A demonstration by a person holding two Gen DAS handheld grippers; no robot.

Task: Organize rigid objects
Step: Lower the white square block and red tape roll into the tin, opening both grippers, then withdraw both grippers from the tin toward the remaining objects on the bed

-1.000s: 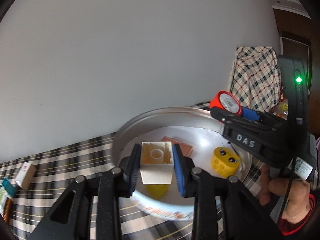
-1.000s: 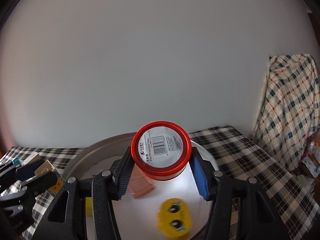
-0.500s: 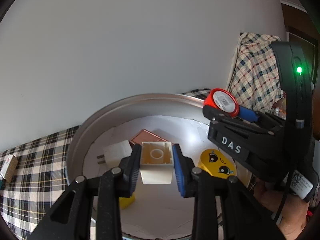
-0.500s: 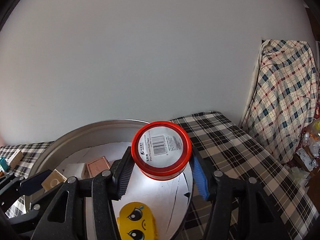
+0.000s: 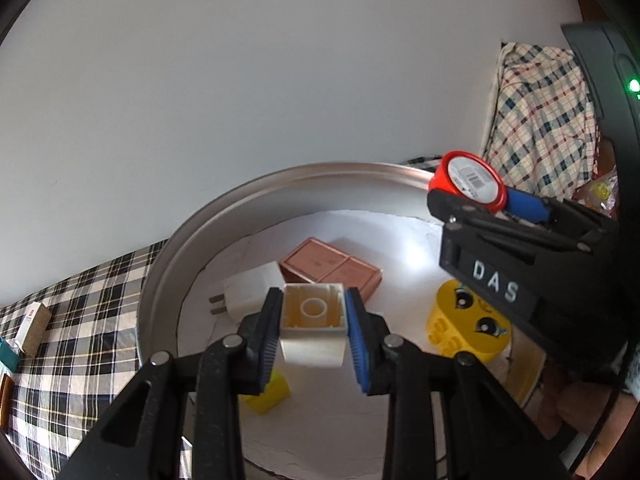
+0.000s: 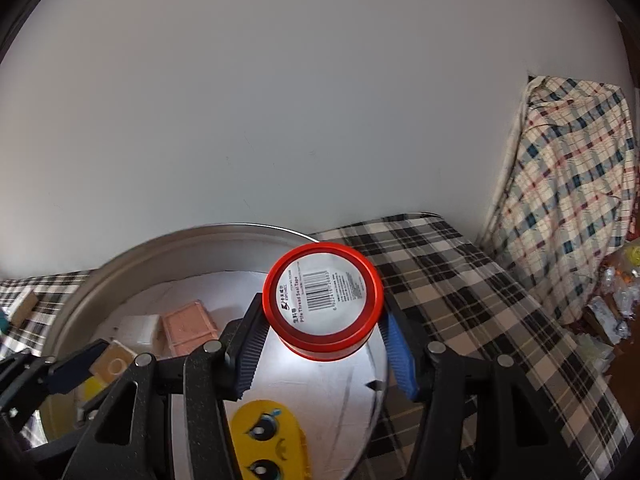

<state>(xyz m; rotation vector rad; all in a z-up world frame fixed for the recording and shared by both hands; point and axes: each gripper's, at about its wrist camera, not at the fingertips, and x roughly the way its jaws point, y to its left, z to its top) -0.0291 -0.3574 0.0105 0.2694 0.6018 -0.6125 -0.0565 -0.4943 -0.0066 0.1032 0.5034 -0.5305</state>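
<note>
Plain white wall fills the upper half of both views, and below it a black-and-white checked cloth (image 6: 460,280) covers the tabletop. On the cloth sits a wide round metal tray (image 5: 224,216) lined with white paper.

At the lower centre of the left wrist view, the left claw (image 5: 313,328) pinches a cream building block (image 5: 313,330) between its blue pads, hollow underside facing the camera, held above the tray's paper. Just behind the block lie a white plug adapter (image 5: 250,294) with two prongs pointing left and a flat copper-pink box (image 5: 330,266), the two touching. A yellow block (image 5: 269,394) shows under the claw's left finger. At the right of the tray rests a yellow toy (image 5: 460,330) with a cartoon face.

At the lower centre of the right wrist view, the right claw (image 6: 322,340) grips a round red tin (image 6: 323,304) by its sides, over the right part of the tray. The tin's white label carries a barcode, some Chinese characters and the words "Pipe Thread Seal Tape"; the smaller print is too fine to read. In the left wrist view, the same claw's black body bears the raised white letters "DAS", with a green light glowing above it at the frame's right edge.

At the left edge of the left wrist view, a small white and brown carton (image 5: 32,326) lies on the cloth outside the tray, its print unreadable. A lighter plaid fabric (image 6: 568,184) hangs at the right of both views.
</note>
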